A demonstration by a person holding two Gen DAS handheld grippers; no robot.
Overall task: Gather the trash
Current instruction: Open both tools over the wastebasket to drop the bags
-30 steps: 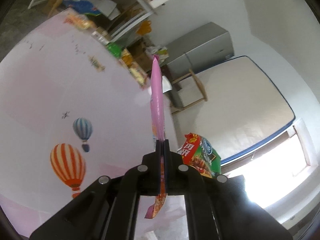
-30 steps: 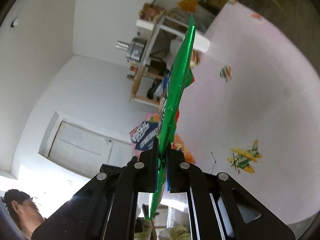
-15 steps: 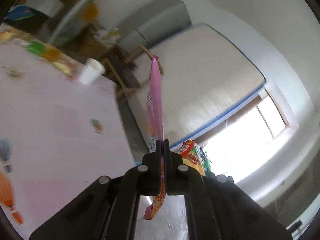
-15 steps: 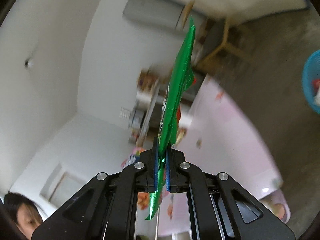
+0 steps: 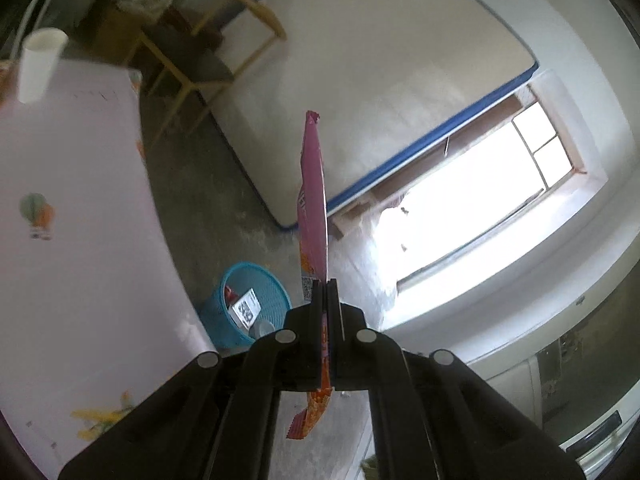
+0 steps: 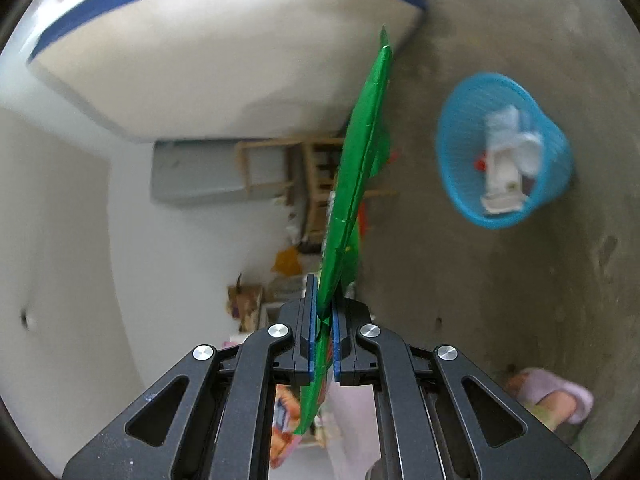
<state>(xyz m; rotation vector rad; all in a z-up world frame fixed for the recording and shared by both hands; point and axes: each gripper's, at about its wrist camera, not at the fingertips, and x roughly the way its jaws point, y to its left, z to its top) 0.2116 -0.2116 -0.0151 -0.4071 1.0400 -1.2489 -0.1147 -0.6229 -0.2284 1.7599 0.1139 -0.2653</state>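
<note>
From the left wrist view, the left hand-held gripper (image 5: pixel 328 292) was clamped tight on a flat pink snack wrapper (image 5: pixel 313 200), which stood edge-on above the jaws with its orange tail hanging below them. Down on the grey concrete floor (image 5: pixel 208 200), beside the edge of the pink balloon-print counter (image 5: pixel 80 184), sat a round blue plastic mesh basket (image 5: pixel 268 284) with some packaging inside. A white paper cup (image 5: pixel 38 64) stood on the counter's far end.

From the right wrist view, the right hand-held gripper (image 6: pixel 323 312) pinched a crinkled green foil wrapper (image 6: pixel 356 176) between its blue pads. The basket (image 6: pixel 456 148) lay off to the right, well apart from the wrapper, holding white cartons.
</note>
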